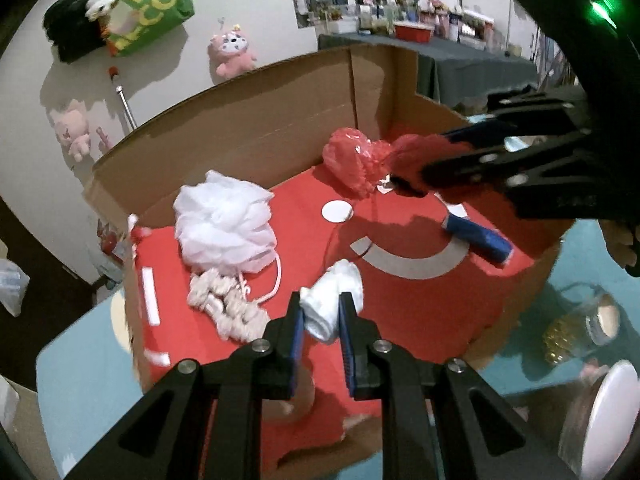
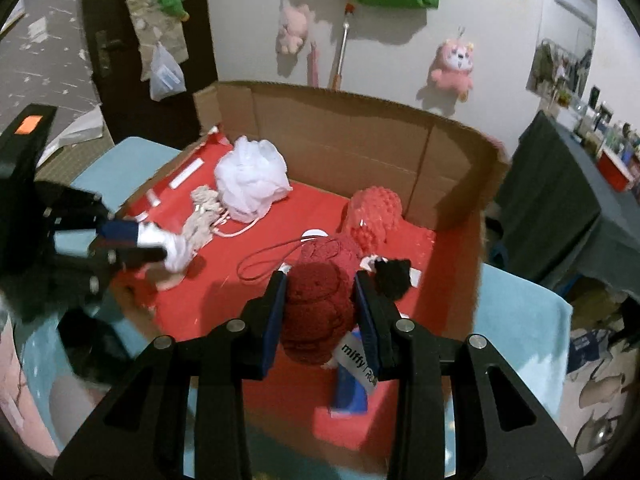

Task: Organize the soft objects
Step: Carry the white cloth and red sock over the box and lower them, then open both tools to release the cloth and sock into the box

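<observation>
A cardboard box point(image 1: 248, 128) with a red floor point(image 2: 304, 208) lies open on a blue table. My left gripper point(image 1: 320, 316) is shut on a small white cloth point(image 1: 336, 300) above the box's near part; it shows in the right wrist view point(image 2: 168, 246) too. My right gripper point(image 2: 320, 312) is shut on a dark red knitted plush point(image 2: 316, 312) with a "miffy" tag, held over the box's right side; it also shows in the left wrist view point(image 1: 416, 156). In the box lie a white mesh pouf point(image 1: 224, 224), a braided cord point(image 1: 224, 300) and a red bumpy soft thing point(image 2: 374, 216).
A blue roll point(image 1: 478, 236) lies on the box floor at the right. A glass jar point(image 1: 580, 324) and a round white lid point(image 1: 616, 404) stand on the table right of the box. Plush toys hang on the wall behind. A dark-clothed table point(image 2: 560, 208) stands at the right.
</observation>
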